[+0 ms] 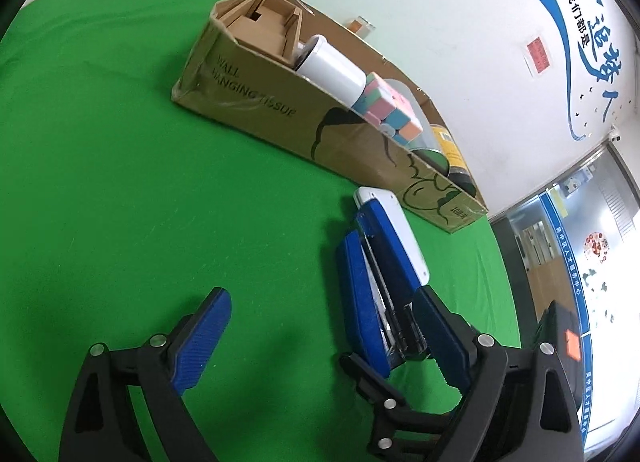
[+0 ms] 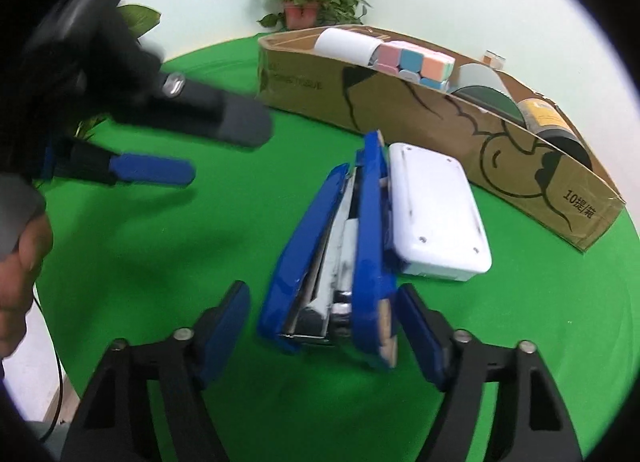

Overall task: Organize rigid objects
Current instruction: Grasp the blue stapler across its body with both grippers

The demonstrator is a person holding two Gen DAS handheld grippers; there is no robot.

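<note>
On the green table (image 2: 120, 262), just in front of the long cardboard box (image 2: 400, 110), a blue stapler (image 2: 332, 258) lies on its side with its arms splayed, touching a white slab-shaped device (image 2: 436, 214) on its right. The box at the far side already holds a white cylinder (image 1: 332, 66), a pastel puzzle cube (image 1: 390, 106), a wooden piece (image 1: 264, 30) at its far-left end and a dark jar with a yellow label (image 2: 548, 118) at its right end. The right tongs (image 2: 322, 326) straddle the near end of the stapler, spread partway: the right pad sits close against the stapler's blue arm, while the left pad shows a gap, so nothing is pinched yet. The left tongs (image 1: 324, 338) are spread wide and empty; in the right wrist view they hang blurred over the table to the left, well apart from the stapler. The step in hand looks like taking up the stapler to put it in the box. To do it well, the right tongs should settle lower and centre on the stapler's hinged near end, so that closing squeezes both arms together rather than pushing the stapler into the white device. Whether the right pad already touches the stapler is hard to say through the motion blur. A firm, level pinch matters, since the splayed arms could twist out, and the lift should clear the box's near wall before the stapler goes into the gap beside the cube.
</note>
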